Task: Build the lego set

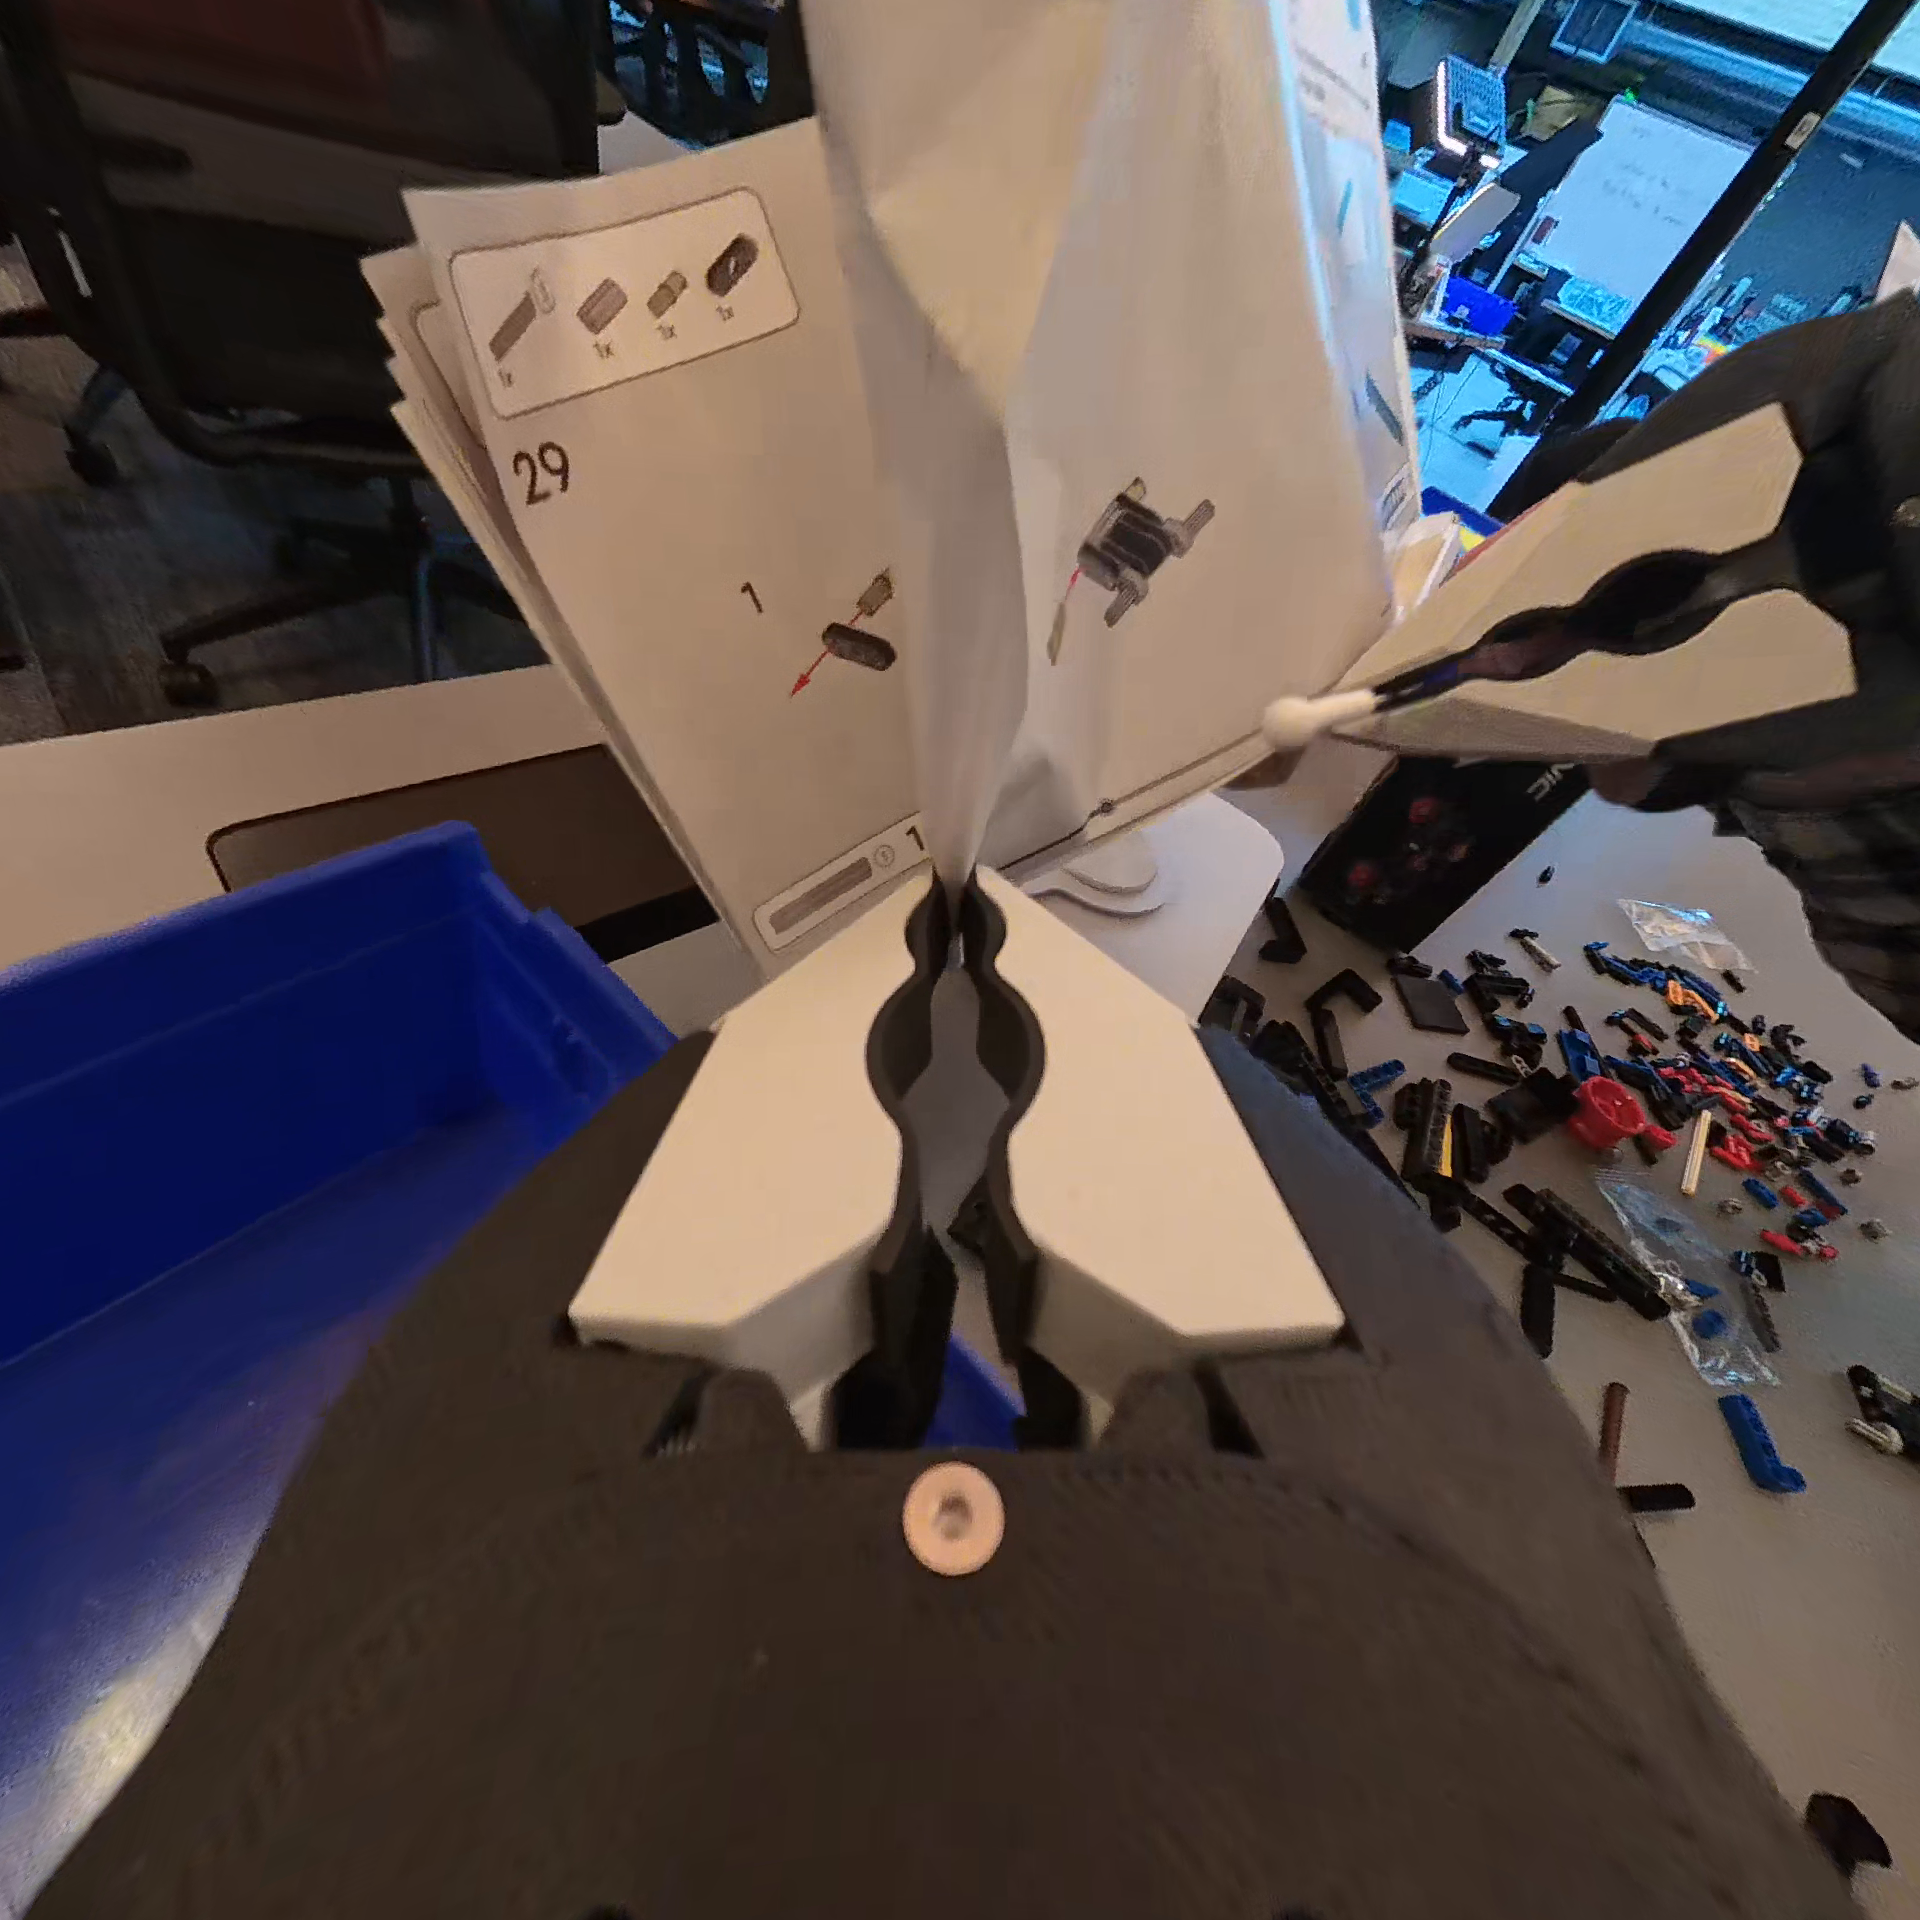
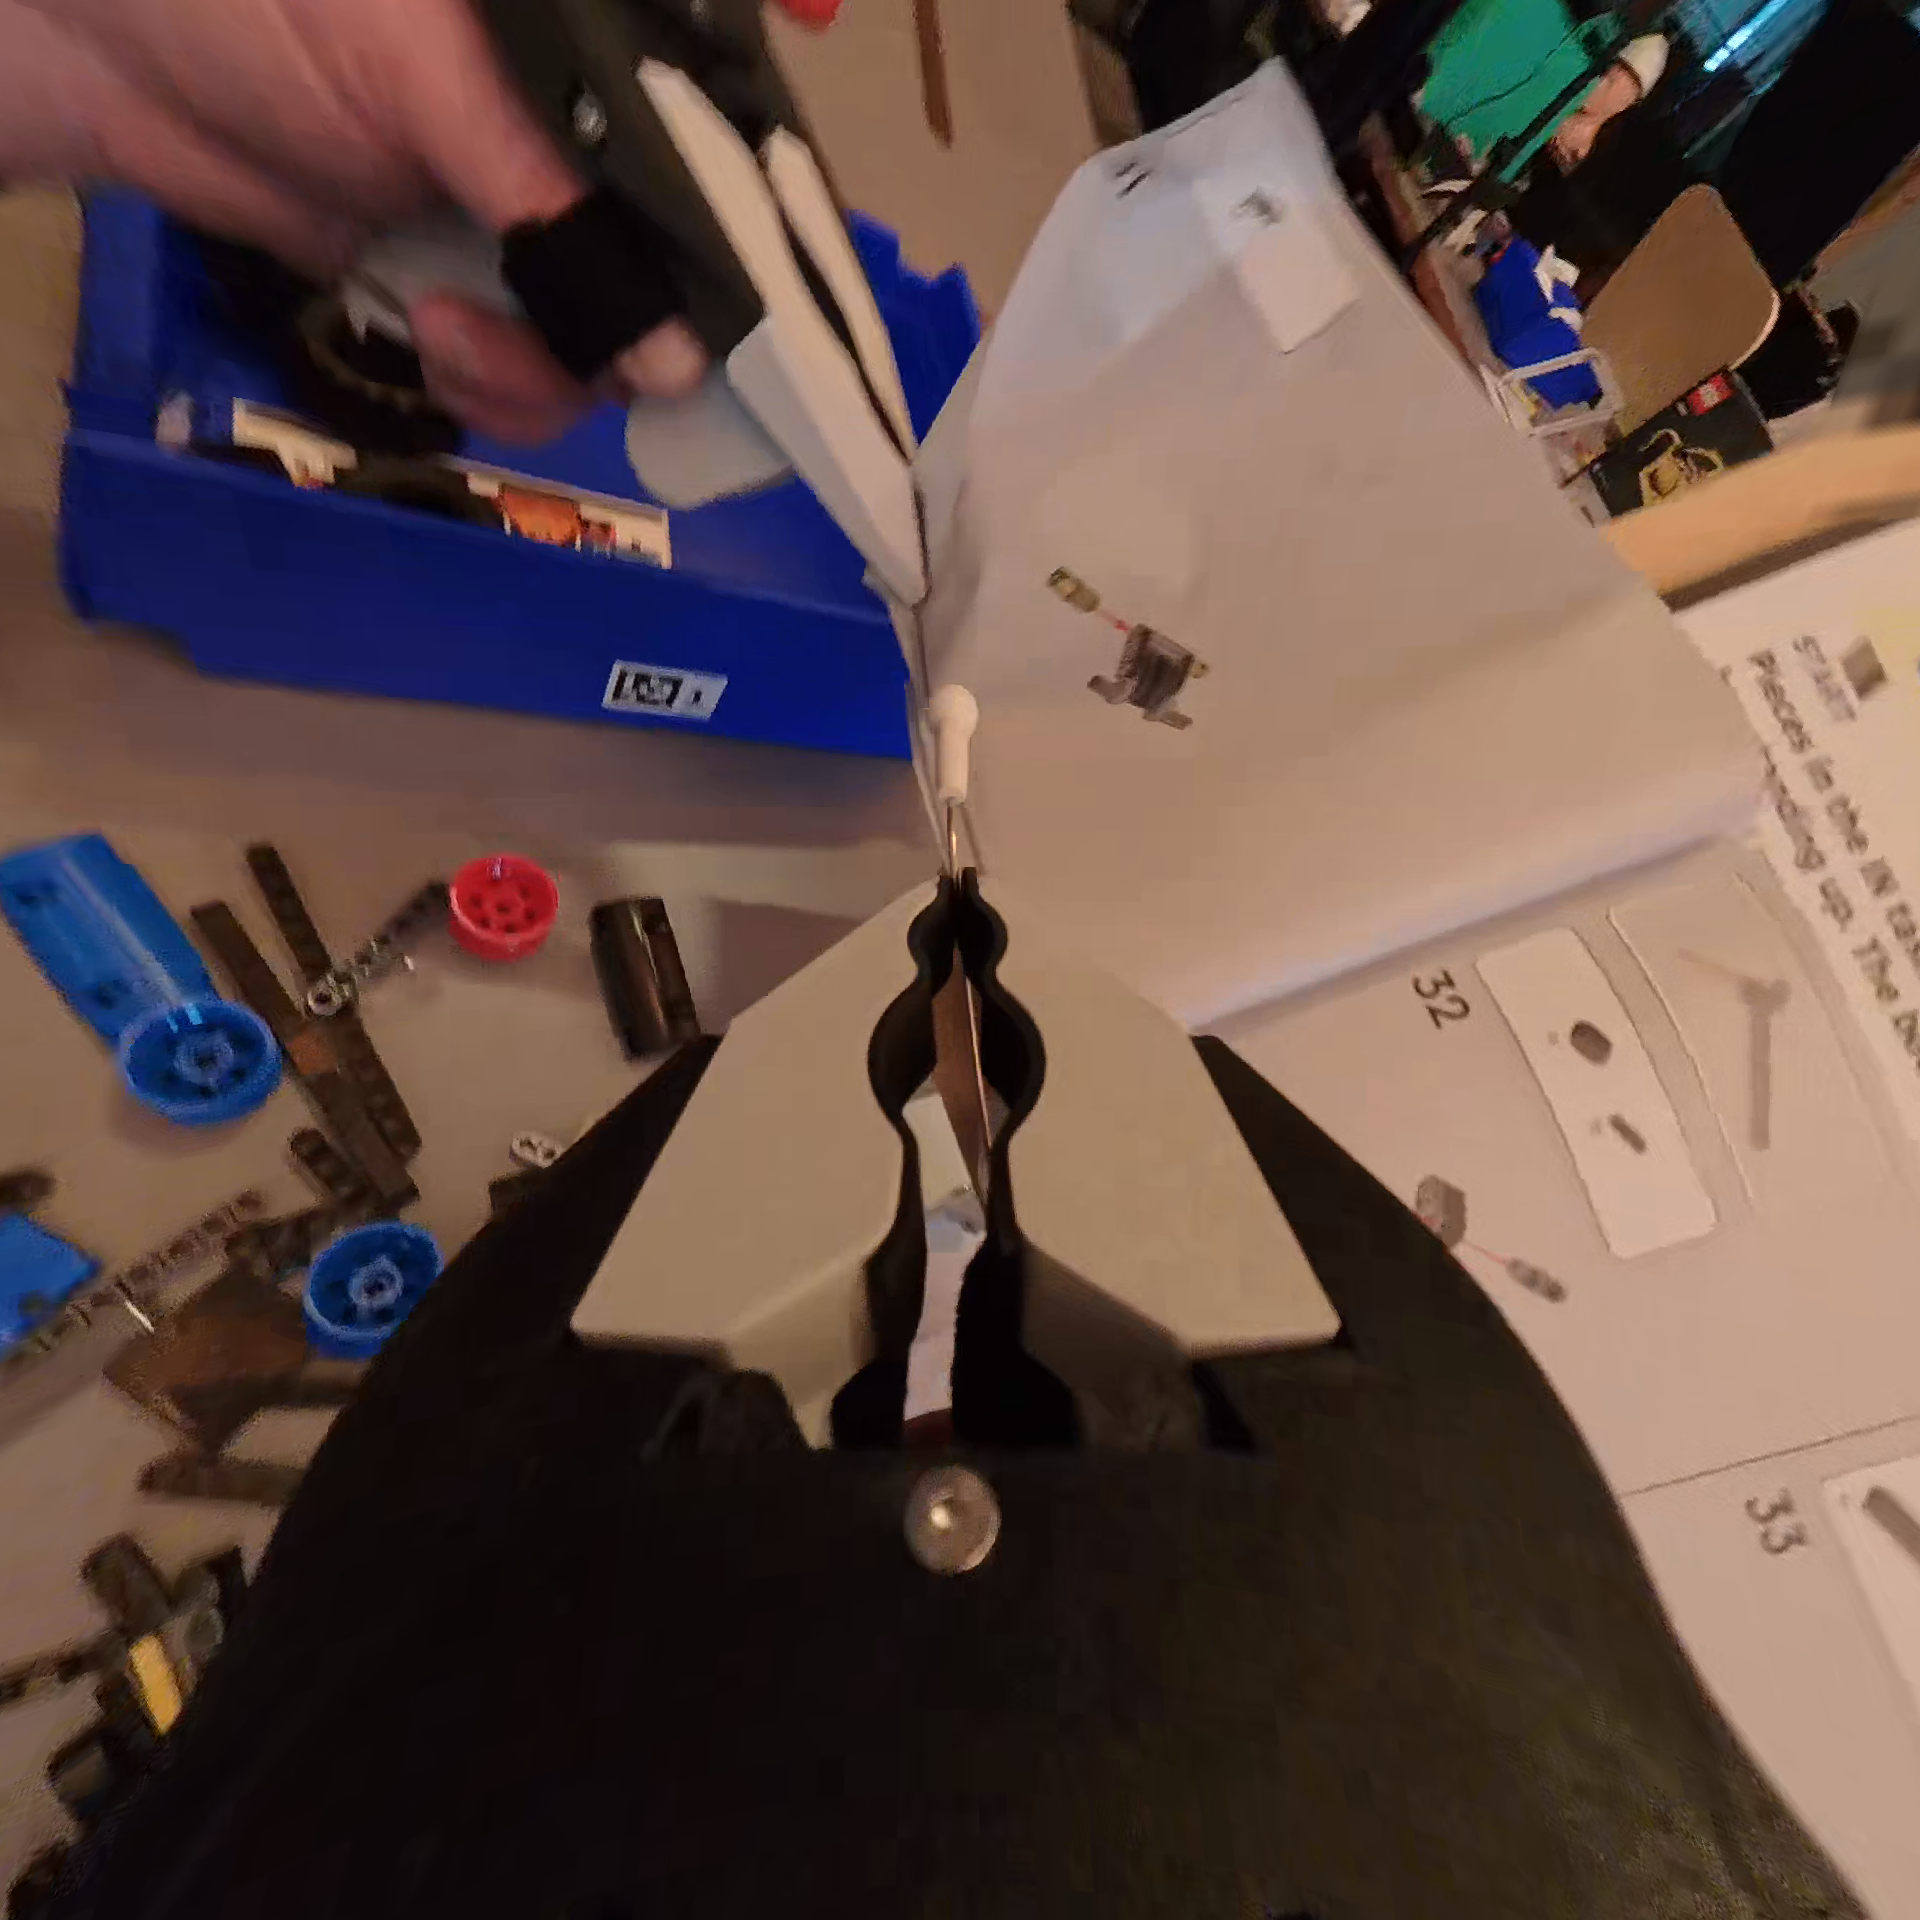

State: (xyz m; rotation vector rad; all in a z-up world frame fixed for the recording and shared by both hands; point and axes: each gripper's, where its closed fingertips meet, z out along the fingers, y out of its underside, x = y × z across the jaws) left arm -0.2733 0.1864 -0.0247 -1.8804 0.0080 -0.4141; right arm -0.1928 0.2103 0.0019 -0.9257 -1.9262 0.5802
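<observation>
An office-like lab or workshop. At one o'clock in the left wrist view stand cluttered workbenches (image 1: 1496, 301) and a whiteboard (image 1: 1652, 177); office chairs (image 1: 281, 343) stand on carpet at ten o'clock.

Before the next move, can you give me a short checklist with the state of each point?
1. Left gripper shut on the page: ok.
2. Right gripper shut on the white-tipped tool: ok.
3. Tool tip at the page edge: ok.
4. Next step readable: not ok, the lifted page covers part of the booklet.
5. Parts within view on the table: ok.
6. Page free of tears: cannot tell.
</observation>
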